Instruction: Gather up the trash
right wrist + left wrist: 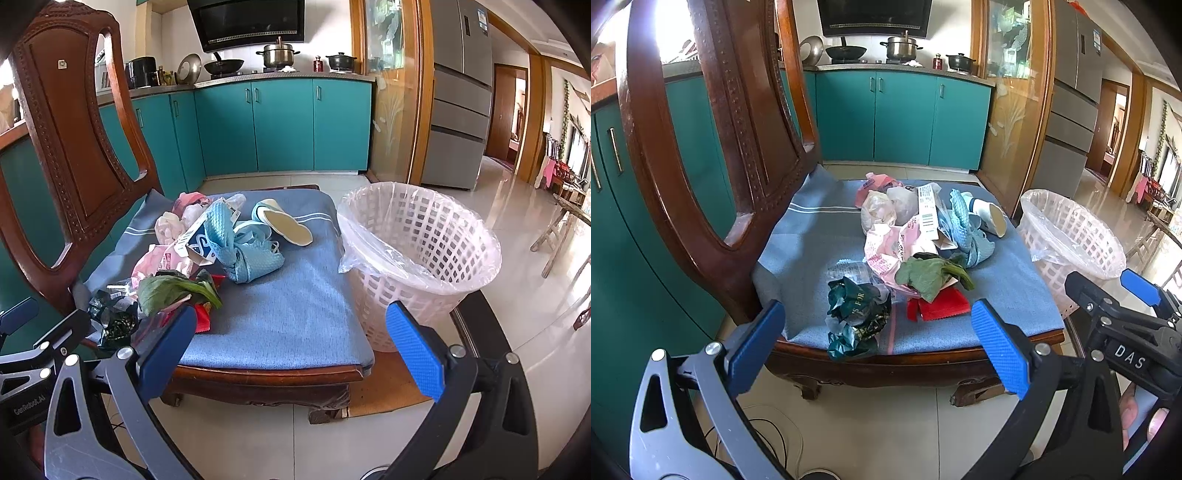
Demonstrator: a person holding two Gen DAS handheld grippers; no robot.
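Here, both hand-held grippers, left (879,339) and right (291,347), hang spread and empty at the chair cushion's (288,317) front edge; crumpled wrappers (886,251) crowd its middle; the lined white basket (424,254) stands just beside its right edge.

The white lattice plastic basket lined with clear film (1071,236) stands partly behind the blue-padded right gripper (1137,295) in the left wrist view, its base hidden. In the right wrist view its lower wall (417,295) is covered by a blue pad, and its bottom cannot be seen.

The flat red packet (938,306) lies mostly under the wilted green leaf (931,277); its printing cannot be read. The dark green crumpled foil wrapper (114,314) is half hidden behind the left gripper's black frame.

The carved wooden chair back (701,147) is cut off by the top edge. Pale print on the pink plastic bag (886,251) is too small to read.
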